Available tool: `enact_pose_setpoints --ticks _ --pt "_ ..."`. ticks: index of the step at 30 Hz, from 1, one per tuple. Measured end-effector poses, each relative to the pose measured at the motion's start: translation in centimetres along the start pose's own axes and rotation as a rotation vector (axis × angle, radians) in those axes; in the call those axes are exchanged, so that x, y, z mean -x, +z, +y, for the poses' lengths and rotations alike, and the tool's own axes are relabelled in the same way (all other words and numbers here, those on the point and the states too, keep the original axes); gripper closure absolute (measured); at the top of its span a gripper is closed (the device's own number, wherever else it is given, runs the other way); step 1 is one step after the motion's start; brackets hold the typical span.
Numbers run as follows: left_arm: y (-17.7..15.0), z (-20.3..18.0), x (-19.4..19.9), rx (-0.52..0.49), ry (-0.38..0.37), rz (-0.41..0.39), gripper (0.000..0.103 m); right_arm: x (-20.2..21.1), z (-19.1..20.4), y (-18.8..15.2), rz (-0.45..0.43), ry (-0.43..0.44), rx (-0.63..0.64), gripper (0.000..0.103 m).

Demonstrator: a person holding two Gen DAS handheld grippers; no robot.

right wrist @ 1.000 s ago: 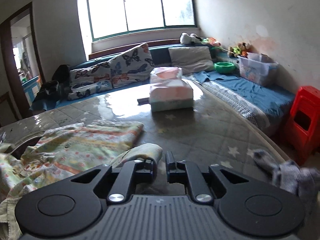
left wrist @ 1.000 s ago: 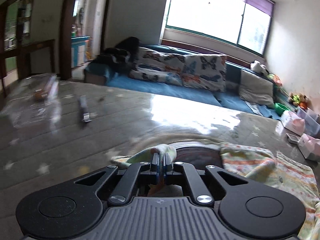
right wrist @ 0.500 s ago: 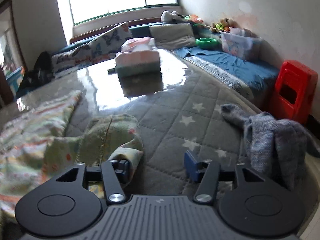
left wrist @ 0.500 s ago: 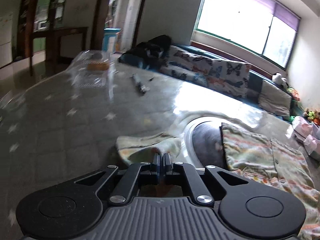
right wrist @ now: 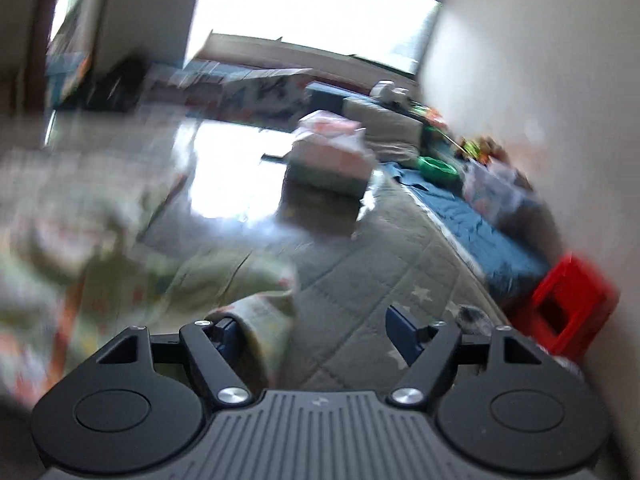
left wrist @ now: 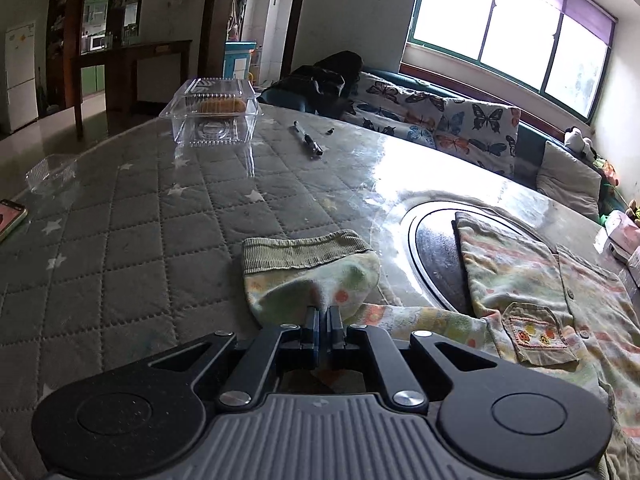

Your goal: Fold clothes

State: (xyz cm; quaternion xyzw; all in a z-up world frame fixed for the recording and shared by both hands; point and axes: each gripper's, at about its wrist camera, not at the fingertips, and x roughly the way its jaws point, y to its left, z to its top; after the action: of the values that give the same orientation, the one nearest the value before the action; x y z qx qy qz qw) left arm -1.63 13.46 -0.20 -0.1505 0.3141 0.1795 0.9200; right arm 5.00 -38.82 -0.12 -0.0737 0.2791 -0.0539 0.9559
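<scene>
Our left gripper [left wrist: 322, 322] pinches the sleeve [left wrist: 310, 276], which stretches ahead across the desk [left wrist: 160, 216]; our right gripper [right wrist: 316, 330] gapes empty beside the shirt [right wrist: 256, 280].

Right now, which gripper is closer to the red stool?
Right. The right gripper hangs open over the table's edge, with the red stool just beyond it. The left gripper pinches the shirt; no stool shows there.

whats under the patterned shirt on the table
The shirt lies over part of a dark round inset in the table; only the inset's left part shows. The quilted cover lies under the sleeve. The rest beneath is covered.
</scene>
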Motion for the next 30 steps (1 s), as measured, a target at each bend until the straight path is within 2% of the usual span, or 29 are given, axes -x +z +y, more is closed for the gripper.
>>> enact_pose_setpoints --ticks 2,4,6,7,11,14,15,16,17,20,22,26,28,30 --pt "0.0 0.2 -0.2 0.006 0.003 0.006 0.099 0.4 -2.4 0.6 -0.022 0.004 -0.148 0.018" --pt "-0.1 0.2 -0.4 0.000 0.006 0.010 0.099 0.3 -5.0 0.6 0.001 0.020 -0.283 0.018" --pt "-0.2 0.1 -0.4 -0.006 0.009 0.013 0.098 0.1 -6.4 0.2 0.045 0.048 -0.349 0.018" --pt "-0.2 0.1 -0.5 -0.006 0.010 0.014 0.096 -0.1 -6.8 -0.1 0.063 0.054 -0.358 0.018" --pt "-0.2 -0.1 -0.3 -0.016 0.012 0.015 0.096 -0.1 -5.5 -1.5 0.094 0.025 -0.244 0.018" --pt "-0.1 -0.4 0.1 -0.032 0.007 0.018 0.089 -0.3 -4.0 -2.0 0.125 0.026 -0.152 0.018" --pt "0.0 -0.5 0.3 -0.038 0.000 0.019 0.082 -0.2 -3.6 -2.2 0.133 0.023 -0.119 0.018" --pt "0.0 -0.5 0.5 -0.044 -0.005 0.019 0.067 -0.1 -3.1 -2.3 0.140 0.020 -0.078 0.017" --pt "0.1 -0.6 0.9 -0.047 -0.005 0.012 0.060 0.1 -2.6 -2.5 0.142 0.018 -0.040 0.017" --pt "0.5 -0.6 1.9 -0.057 -0.007 -0.007 0.045 1.3 -1.9 -3.0 0.140 0.012 0.058 0.016" --pt "0.9 -0.6 2.7 -0.055 -0.017 -0.028 0.030 2.3 -2.0 -3.0 0.147 0.028 0.088 0.016" --pt "1.7 -1.6 4.4 -0.077 -0.037 -0.087 0.015 4.5 -2.7 -2.6 0.123 0.032 0.090 0.017" --pt "1.8 -2.7 4.9 -0.105 -0.073 -0.098 0.007 5.3 -2.7 -2.2 0.094 0.043 0.074 0.021" --pt "1.6 -4.3 5.1 -0.143 -0.116 -0.099 0.004 5.7 -2.2 -1.6 0.062 0.078 0.060 0.024"
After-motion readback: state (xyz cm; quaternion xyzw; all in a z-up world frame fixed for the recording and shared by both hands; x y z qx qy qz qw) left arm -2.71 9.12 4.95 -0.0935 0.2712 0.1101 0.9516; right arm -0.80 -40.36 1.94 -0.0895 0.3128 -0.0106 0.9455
